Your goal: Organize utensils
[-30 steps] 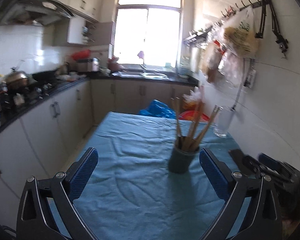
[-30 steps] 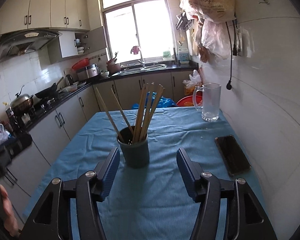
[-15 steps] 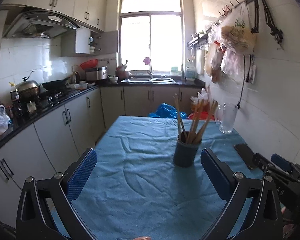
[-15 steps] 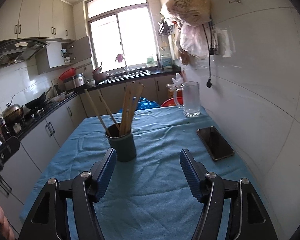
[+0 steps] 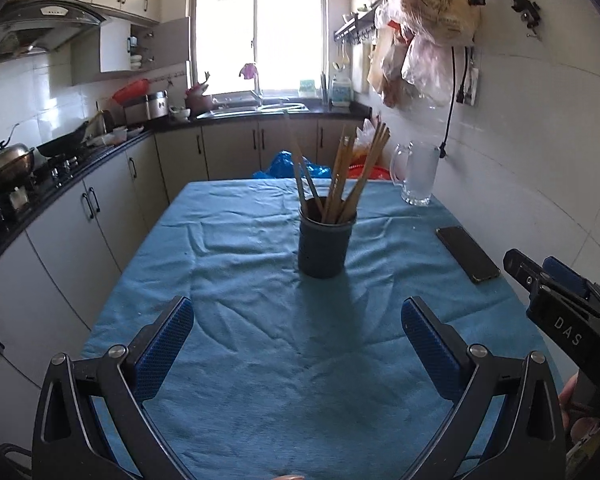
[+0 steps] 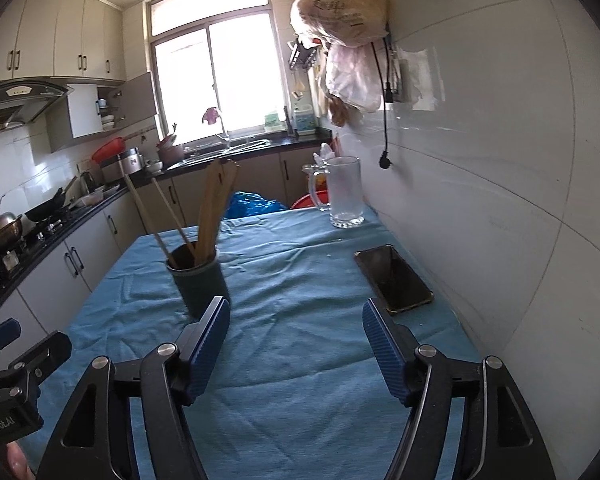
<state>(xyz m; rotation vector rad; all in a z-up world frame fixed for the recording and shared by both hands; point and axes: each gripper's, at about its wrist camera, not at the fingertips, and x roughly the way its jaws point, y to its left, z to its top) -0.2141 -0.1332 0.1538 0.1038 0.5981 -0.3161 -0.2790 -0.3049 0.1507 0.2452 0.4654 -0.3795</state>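
Several wooden chopsticks (image 5: 340, 172) stand in the dark green cylindrical holder (image 5: 323, 242). Left gripper (image 5: 298, 344) and right gripper (image 6: 296, 344), jaws wide and empty, have drawn back from it; utensils lie gathered.

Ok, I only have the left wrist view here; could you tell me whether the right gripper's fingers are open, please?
Observer: Yes, the right gripper is open, with nothing between its fingers.
Operator: Thank you. Where is the chopstick holder relative to it?
Observer: The chopstick holder stands just beyond its left finger, left of the gap.
Operator: And the phone?
Observer: The phone lies flat on the cloth just beyond its right finger.
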